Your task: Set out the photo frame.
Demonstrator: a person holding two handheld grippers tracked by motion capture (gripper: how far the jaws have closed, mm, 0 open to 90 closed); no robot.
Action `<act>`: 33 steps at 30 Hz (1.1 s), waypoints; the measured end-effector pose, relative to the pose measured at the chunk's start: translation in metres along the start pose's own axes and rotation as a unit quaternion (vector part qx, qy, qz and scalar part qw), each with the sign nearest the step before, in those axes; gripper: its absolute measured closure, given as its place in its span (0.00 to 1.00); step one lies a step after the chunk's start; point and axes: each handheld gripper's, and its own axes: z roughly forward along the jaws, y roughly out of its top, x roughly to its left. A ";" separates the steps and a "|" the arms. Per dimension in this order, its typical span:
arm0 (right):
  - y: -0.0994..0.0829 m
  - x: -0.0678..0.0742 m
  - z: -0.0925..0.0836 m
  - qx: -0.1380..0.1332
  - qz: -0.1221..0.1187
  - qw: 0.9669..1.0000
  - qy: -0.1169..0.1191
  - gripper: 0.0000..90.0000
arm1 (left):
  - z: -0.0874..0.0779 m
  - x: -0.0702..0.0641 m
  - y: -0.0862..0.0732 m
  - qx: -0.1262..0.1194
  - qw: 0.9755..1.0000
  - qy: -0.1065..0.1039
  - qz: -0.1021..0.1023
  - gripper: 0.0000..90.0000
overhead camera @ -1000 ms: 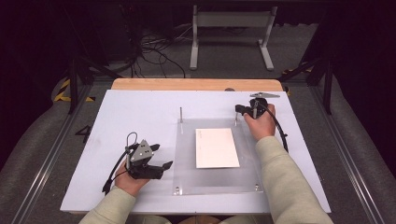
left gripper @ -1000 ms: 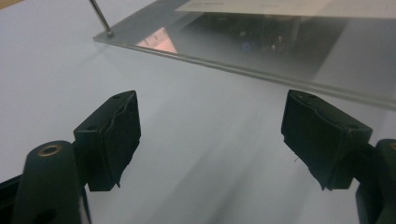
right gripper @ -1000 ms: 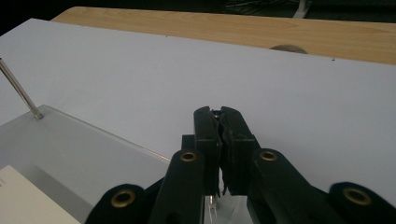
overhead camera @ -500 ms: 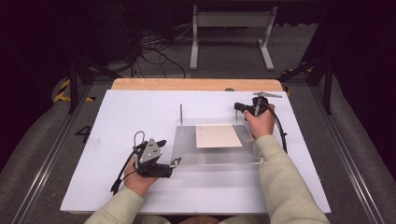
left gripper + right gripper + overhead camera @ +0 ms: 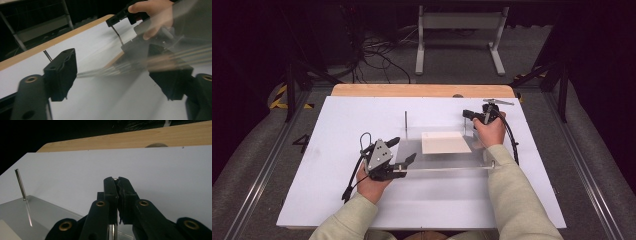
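High view: a clear acrylic plate (image 5: 447, 161) sits in the middle of the white surface (image 5: 337, 125), with a thin metal pin standing at each of its far corners. The left pin (image 5: 406, 120) stands free. The right pin (image 5: 465, 126) is pinched near its top by the right tongs (image 5: 467, 114), which are pressed together on it. The right gripper view shows the same grip, with the pin's tip (image 5: 115, 179) peeking out between the clamped tongs (image 5: 117, 182).

The left tongs (image 5: 404, 150) are at the plate's near left corner. Their jaws have just been closing but stand spread, with the plate's edge passing between them. In the left gripper view the plate is a blurred streak across the tongs (image 5: 112, 77), so it probably rests on one jaw rather than being squeezed, though I cannot be sure. The near edge of the plate looks lifted off the surface while the far edge stays low by the pins. A cream card (image 5: 444, 142) lies within the plate's outline, toward its far side; whether it is on top or underneath is hard to tell.

The work looks like raising the plate while the right pin is steadied. By my reading it is early to midway: the near edge is up, but the plate is not yet clear of the pins, and the card is untouched.
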 end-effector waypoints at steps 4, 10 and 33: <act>0.000 0.001 0.000 0.000 0.001 1.000 -0.003 0.95 | 0.002 -0.005 0.001 0.010 0.999 0.023 0.027 0.49; 0.002 0.003 -0.003 0.006 -0.015 1.000 -0.006 0.95 | 0.002 -0.003 0.002 0.023 0.999 0.018 0.033 0.50; -0.027 0.035 -0.149 -0.084 -0.131 0.987 0.037 0.68 | 0.005 -0.002 0.000 0.069 0.996 0.019 0.055 0.49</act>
